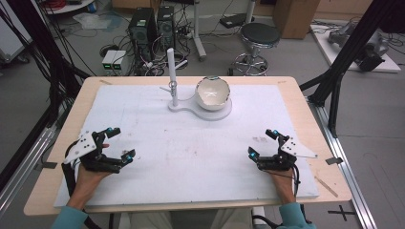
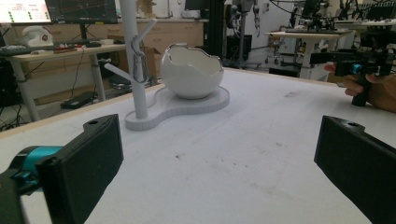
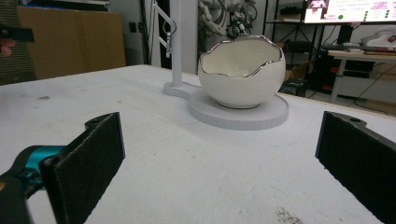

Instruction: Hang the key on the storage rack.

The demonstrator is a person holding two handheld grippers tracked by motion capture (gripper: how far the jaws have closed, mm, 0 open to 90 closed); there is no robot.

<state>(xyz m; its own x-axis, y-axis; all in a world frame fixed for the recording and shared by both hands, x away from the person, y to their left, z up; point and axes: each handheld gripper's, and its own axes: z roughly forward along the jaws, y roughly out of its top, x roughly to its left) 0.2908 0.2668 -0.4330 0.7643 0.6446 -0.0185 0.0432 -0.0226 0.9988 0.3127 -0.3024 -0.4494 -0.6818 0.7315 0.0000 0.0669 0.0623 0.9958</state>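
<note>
A round stool (image 1: 259, 36) stood on the floor beyond the table's (image 1: 47, 188) far edge. Two black computer towers (image 1: 153, 26) stood left of it (cables lay around them). A cardboard box (image 1: 296, 16) sat at the far right.

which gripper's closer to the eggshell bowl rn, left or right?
Right, slightly. The right gripper rests at the near right of the mat, the eggshell bowl ahead and to its left. The left gripper sits at the near left, a bit farther off. Both open, empty.
</note>
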